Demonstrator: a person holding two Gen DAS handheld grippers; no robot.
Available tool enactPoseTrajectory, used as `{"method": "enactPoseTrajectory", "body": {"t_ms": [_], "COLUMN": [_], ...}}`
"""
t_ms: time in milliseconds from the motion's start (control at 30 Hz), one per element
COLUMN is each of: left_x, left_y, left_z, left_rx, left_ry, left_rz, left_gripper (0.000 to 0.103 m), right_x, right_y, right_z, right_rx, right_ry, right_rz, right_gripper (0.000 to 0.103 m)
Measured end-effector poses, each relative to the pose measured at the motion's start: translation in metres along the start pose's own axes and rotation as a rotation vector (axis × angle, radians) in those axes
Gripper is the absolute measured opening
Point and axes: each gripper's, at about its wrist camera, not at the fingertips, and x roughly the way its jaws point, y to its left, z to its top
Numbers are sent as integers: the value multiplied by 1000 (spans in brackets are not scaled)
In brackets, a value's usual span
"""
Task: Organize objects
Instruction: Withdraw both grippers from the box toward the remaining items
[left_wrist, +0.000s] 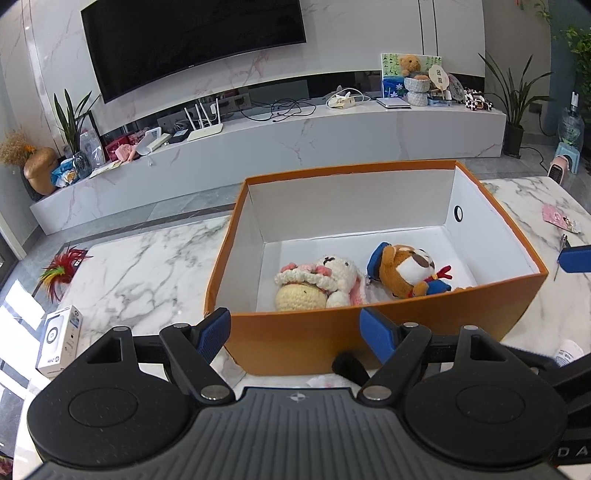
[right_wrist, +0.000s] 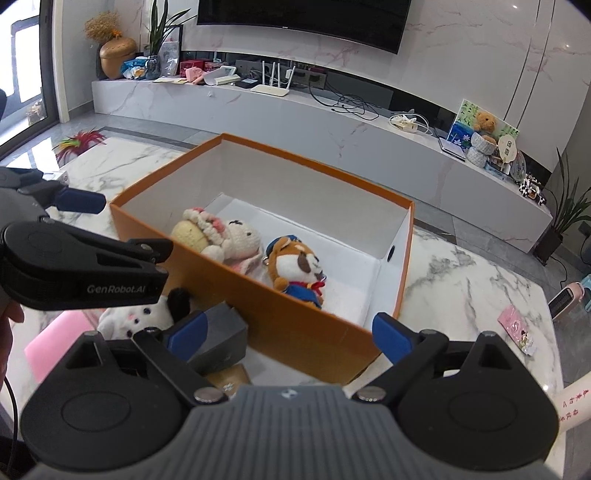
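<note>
An open orange box (left_wrist: 317, 332) (right_wrist: 280, 314) stands on the marble table. Inside lie a white crochet bunny (left_wrist: 321, 280) (right_wrist: 229, 236) and a brown plush dog in blue (left_wrist: 410, 269) (right_wrist: 295, 269). My left gripper (left_wrist: 295, 332) is open and empty, just before the box's near wall. My right gripper (right_wrist: 291, 332) is open and empty at the box's near right corner. A white plush with black ears (right_wrist: 147, 314) and a grey block (right_wrist: 221, 336) lie outside the box by my right gripper's left finger.
A white carton (left_wrist: 59, 339) and a red feather toy (left_wrist: 62, 269) lie on the table's left. A pink card (right_wrist: 517, 328) lies at the right and a pink sheet (right_wrist: 55, 343) at the near left. The left gripper's body (right_wrist: 74, 266) crosses the right view.
</note>
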Motion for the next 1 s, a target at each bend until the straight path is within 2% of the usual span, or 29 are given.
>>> {"method": "enactPoseTrajectory", "body": {"t_ms": [267, 467, 633, 833, 1000], "left_x": [-14, -27, -35, -33, -16], "left_y": [-1, 10, 35, 61, 66], "left_z": [-11, -37, -70, -104, -114], "left_rx": [28, 40, 10, -86, -100], "left_ry": [-6, 26, 85, 167, 219], "left_rz": [16, -19, -55, -128, -88], "left_gripper": [91, 91, 91, 91, 91], "right_x": [-12, -22, -26, -30, -33], "right_y": [9, 6, -9, -33, -44], "right_z": [-14, -43, -67, -86, -92], "right_rx": [-18, -4, 28, 69, 108], "right_ry": [5, 22, 42, 50, 45], "right_rz": [17, 45, 55, 52, 64], "right_gripper": [97, 97, 97, 98, 98]}}
